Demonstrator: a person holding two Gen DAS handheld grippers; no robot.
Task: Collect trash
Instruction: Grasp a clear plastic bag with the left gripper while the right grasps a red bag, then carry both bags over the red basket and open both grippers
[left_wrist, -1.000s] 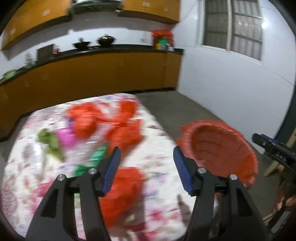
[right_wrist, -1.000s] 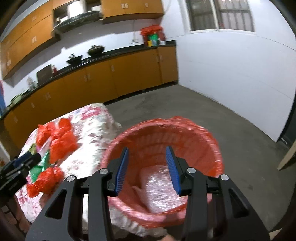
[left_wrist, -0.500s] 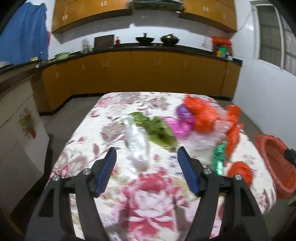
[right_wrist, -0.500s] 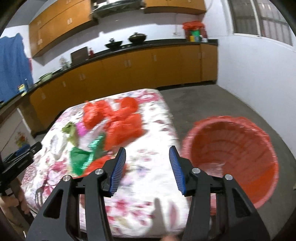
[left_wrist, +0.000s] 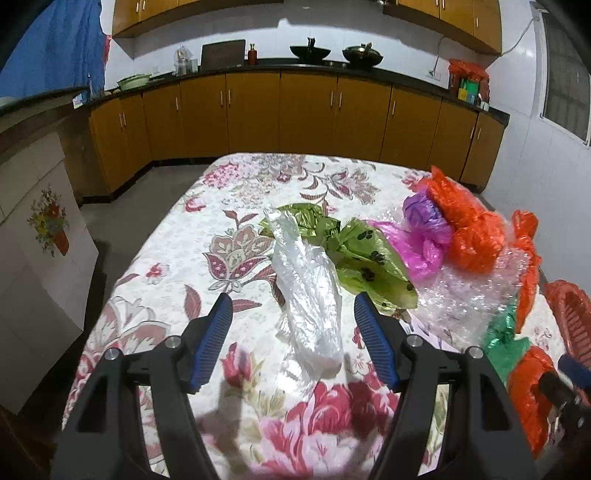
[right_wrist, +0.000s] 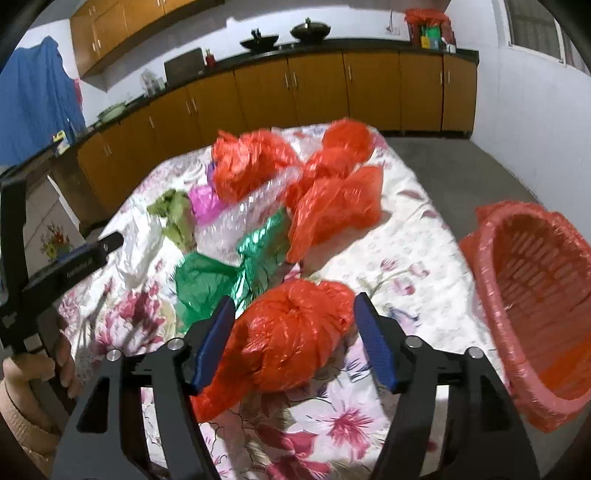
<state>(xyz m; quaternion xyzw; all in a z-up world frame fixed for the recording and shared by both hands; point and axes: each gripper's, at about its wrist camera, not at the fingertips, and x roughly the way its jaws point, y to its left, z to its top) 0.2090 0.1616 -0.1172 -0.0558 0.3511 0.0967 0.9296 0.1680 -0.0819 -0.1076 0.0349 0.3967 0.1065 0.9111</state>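
My left gripper (left_wrist: 293, 317) is open, its fingers on either side of a clear plastic bag (left_wrist: 306, 291) lying on the floral tablecloth (left_wrist: 192, 258). My right gripper (right_wrist: 293, 317) is open around a crumpled red plastic bag (right_wrist: 291, 336) near the table's front edge. Beyond lie a green bag (right_wrist: 207, 277), an olive-green bag (left_wrist: 362, 254), a pink bag (left_wrist: 421, 240), bubble wrap (left_wrist: 469, 295) and more red bags (right_wrist: 332, 206). A red mesh basket (right_wrist: 535, 295) stands off the table's right side.
Orange kitchen cabinets (left_wrist: 295, 110) with a dark counter run along the far wall. A white appliance (left_wrist: 33, 240) stands left of the table. Grey floor (right_wrist: 461, 166) lies to the right, bounded by a white wall.
Both grippers have swung left from the basket to the table. The left now straddles the clear bag, the right has come down around the red bag.
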